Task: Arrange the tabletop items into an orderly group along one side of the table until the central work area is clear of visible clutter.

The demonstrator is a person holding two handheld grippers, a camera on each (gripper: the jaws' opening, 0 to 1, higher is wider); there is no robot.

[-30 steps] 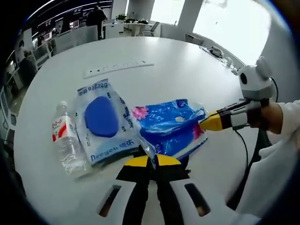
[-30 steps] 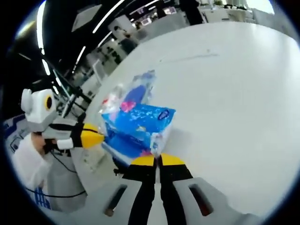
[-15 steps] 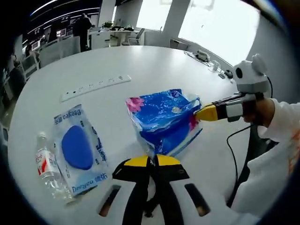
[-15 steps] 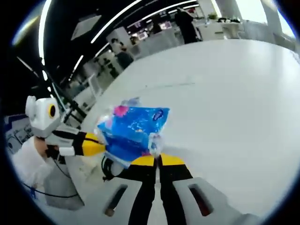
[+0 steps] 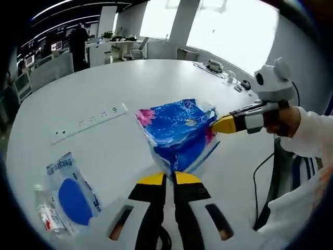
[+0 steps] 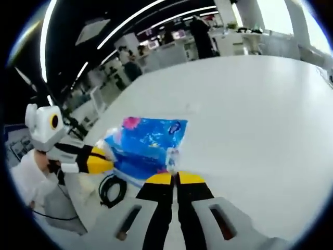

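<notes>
both claws [image 5: 165, 178] [image 6: 175, 178] clamped on blue packet [image 5: 177, 130]

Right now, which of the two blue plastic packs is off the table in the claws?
The blue tissue pack with the pink flower, pinched between the left claw and right claw. The Deeyeo pack with the blue oval lies flat on the table beside the water bottle.

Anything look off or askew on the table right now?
The blue tissue pack is off the table, tilted and pinched at opposite ends by the left tongs and right tongs, its wrapper crumpled. The blue-pad packet and water bottle lie apart near the edge.
</notes>
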